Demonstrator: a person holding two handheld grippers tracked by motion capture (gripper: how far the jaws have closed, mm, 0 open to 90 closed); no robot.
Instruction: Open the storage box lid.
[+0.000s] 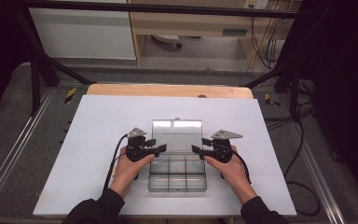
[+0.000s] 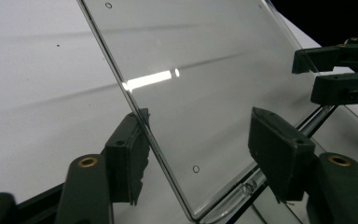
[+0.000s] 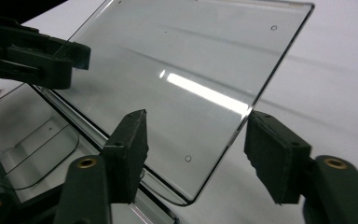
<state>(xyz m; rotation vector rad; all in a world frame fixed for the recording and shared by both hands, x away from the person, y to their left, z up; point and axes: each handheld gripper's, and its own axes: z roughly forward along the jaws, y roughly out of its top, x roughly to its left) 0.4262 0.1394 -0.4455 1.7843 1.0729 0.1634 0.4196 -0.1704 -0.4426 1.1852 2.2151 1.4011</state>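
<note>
From the high view, I am looking down on a clear plastic compartment box (image 1: 177, 175) sitting on the white board (image 1: 98, 140), its lid (image 1: 176, 135) swung open and lying back flat behind the tray. I am holding the left gripper (image 1: 160, 148) at the lid's left edge and the right gripper (image 1: 196, 149) at its right edge, the two facing each other across the hinge line.

In the left gripper view, I am seeing the jaws standing apart with the lid's (image 2: 200, 93) side edge running between them; the left pad is sitting just beside that edge, the other pad is clear of the plastic, so nothing is being pinched. The other gripper (image 2: 340, 74) is showing at the far right.

In the right gripper view, the jaws are likewise standing open around the lid's (image 3: 191, 79) near corner, neither pad pressing on it. The tray's compartments (image 3: 32, 149) are lying at lower left, and the left gripper (image 3: 37, 58) is reaching in from upper left.
</note>
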